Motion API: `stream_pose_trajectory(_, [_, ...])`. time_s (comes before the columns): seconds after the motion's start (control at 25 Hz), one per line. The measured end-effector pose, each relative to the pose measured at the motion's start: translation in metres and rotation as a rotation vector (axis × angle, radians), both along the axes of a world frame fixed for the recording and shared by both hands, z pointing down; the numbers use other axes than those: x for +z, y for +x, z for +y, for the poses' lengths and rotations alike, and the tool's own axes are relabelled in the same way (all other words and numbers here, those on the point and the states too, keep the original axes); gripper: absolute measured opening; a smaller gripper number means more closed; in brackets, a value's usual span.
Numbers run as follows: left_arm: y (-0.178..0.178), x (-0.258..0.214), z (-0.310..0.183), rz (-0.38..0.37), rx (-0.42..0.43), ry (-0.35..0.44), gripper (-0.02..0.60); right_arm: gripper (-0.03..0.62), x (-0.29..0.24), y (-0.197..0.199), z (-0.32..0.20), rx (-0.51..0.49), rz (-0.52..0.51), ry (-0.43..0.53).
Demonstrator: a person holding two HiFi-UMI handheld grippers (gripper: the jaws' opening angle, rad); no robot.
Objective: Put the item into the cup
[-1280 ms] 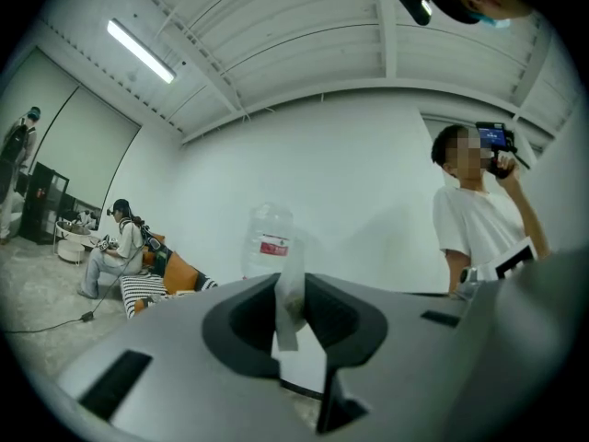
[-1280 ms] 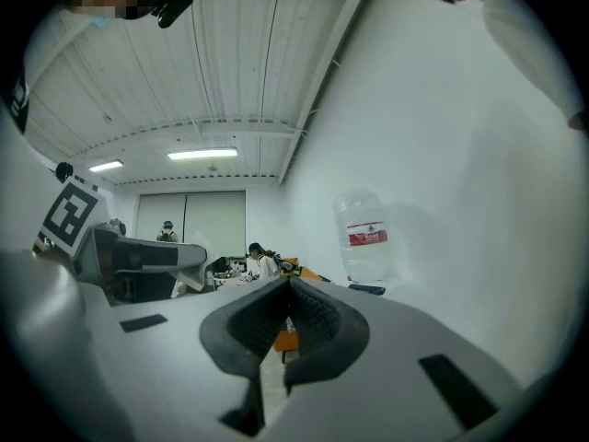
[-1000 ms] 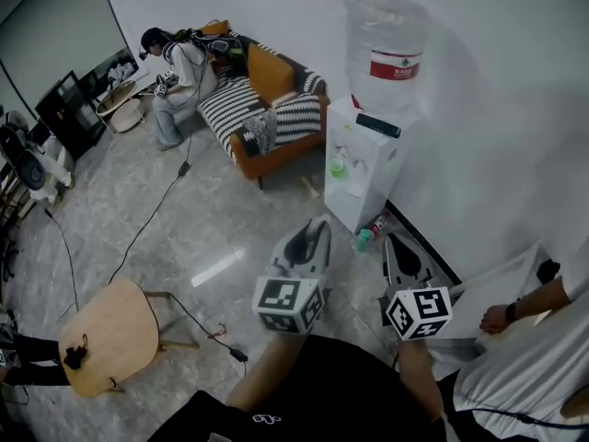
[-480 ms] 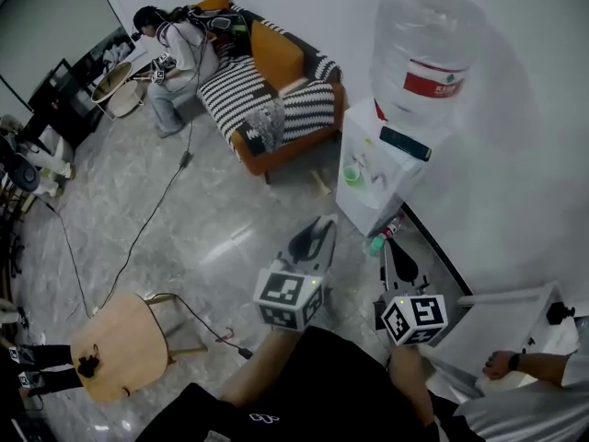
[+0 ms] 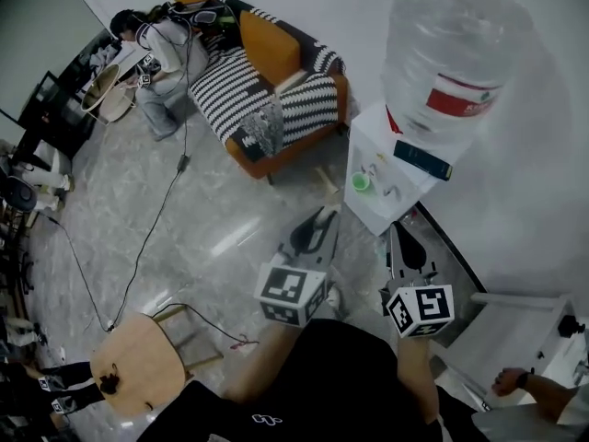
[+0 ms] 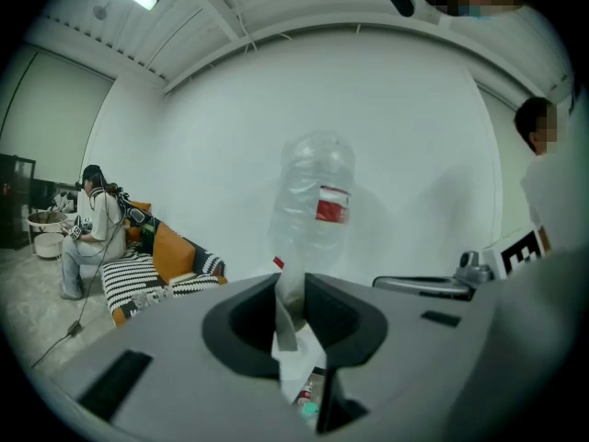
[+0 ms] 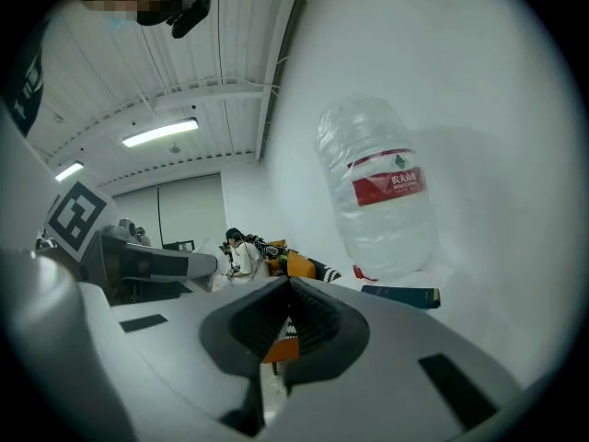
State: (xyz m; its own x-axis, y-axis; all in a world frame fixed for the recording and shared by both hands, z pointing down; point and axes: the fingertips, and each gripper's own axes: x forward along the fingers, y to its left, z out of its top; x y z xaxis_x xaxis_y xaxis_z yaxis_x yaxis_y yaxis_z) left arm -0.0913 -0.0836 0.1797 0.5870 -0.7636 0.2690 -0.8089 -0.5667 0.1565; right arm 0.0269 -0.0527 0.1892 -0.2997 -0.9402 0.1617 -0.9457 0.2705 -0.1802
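Note:
A small green cup (image 5: 361, 181) stands in the tap recess of a white water dispenser (image 5: 405, 191), which carries a big clear bottle (image 5: 456, 53). A dark flat object (image 5: 421, 159) lies on the dispenser's top. My left gripper (image 5: 319, 222) points at the dispenser from short of it; its jaws stand a narrow slit apart with nothing between them. My right gripper (image 5: 397, 238) is beside it, shut and empty. The left gripper view looks at the bottle (image 6: 313, 208) through the slit. In the right gripper view the bottle (image 7: 379, 201) and dark object (image 7: 400, 295) rise above the closed jaws.
An orange sofa with striped cushions (image 5: 267, 99) stands at the back, a seated person (image 5: 152, 49) at its left end. A cable (image 5: 161, 215) runs across the shiny floor. A round wooden stool (image 5: 129, 362) is at lower left. Another person's hand (image 5: 515, 382) shows at lower right.
The view has closed in on the water dispenser, so bottle and cup look larger and nearer. Both grippers keep their places side by side, still empty.

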Motion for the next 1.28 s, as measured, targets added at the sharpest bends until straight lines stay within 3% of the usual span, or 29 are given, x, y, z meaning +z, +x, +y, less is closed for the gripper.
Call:
stream_pose_trajectory(0.4, [0.042, 0.016, -0.018, 0.005, 0.041, -0.039, 0.071, 0.009, 0.003, 0.025, -0.018, -0.009, 0.055, 0.007])
stream_pose_trajectory(0.6, [0.04, 0.006, -0.024, 0.022, 0.03, -0.016, 0.071, 0.009, -0.003, 0.019, -0.027, -0.033, 0.067, 0.021])
stream_pose_trajectory(0.84, [0.029, 0.018, -0.032, 0.032, -0.018, -0.055, 0.071, 0.009, 0.007, 0.011, -0.022, -0.073, 0.1, -0.023])
stream_pose_trajectory(1.28, [0.028, 0.097, -0.043, 0.047, -0.012, -0.172, 0.071, 0.009, 0.061, 0.003, -0.024, -0.105, 0.158, -0.125])
